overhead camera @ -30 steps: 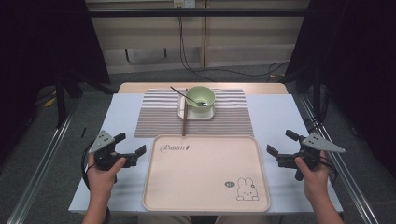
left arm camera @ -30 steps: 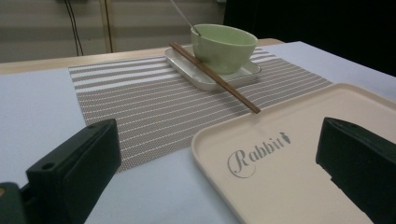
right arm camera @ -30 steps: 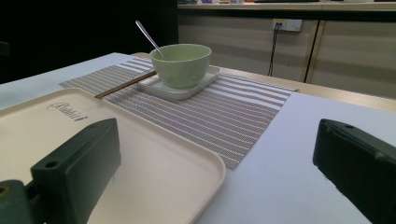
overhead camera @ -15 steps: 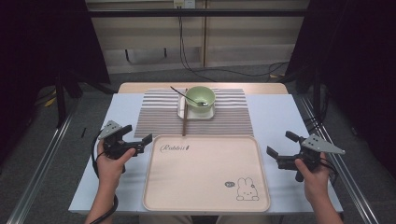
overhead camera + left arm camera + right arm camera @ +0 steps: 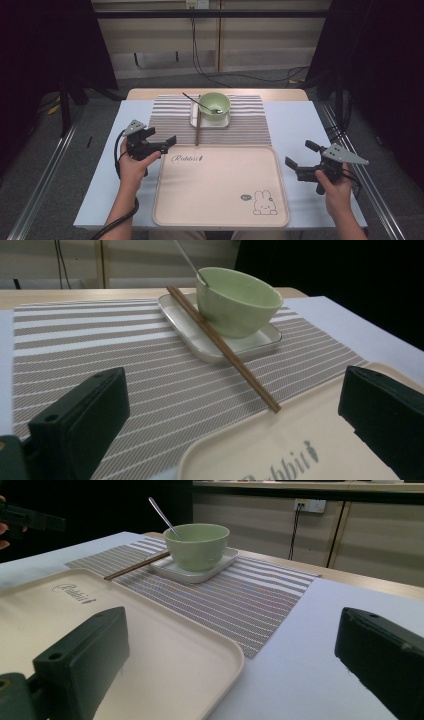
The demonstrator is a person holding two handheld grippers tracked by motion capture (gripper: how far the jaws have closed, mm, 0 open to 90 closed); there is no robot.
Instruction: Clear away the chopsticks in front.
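A glossy green bowl (image 5: 215, 105) on a square white dish (image 5: 210, 119), with slim wooden chopsticks (image 5: 198, 125) leaned against it, is noted on the ribbed striped mat (image 5: 170, 120) at 12 o'clock. The left gripper (image 5: 159, 145), jaws held wide and empty, is seen just beside the smooth cream tray (image 5: 220, 185) at 10 o'clock. The right gripper (image 5: 299, 162), likewise wide and empty, is observed at 3 o'clock above the pale blue tabletop (image 5: 300, 125).

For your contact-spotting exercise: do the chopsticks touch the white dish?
Touching. The left gripper view shows the chopsticks lying across the white dish's rim.

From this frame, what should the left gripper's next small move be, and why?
Probably ease the left gripper forward toward the chopsticks: its jaws stand open and empty, aimed at their near ends, which lie on the striped mat just ahead, leaning on the white dish.
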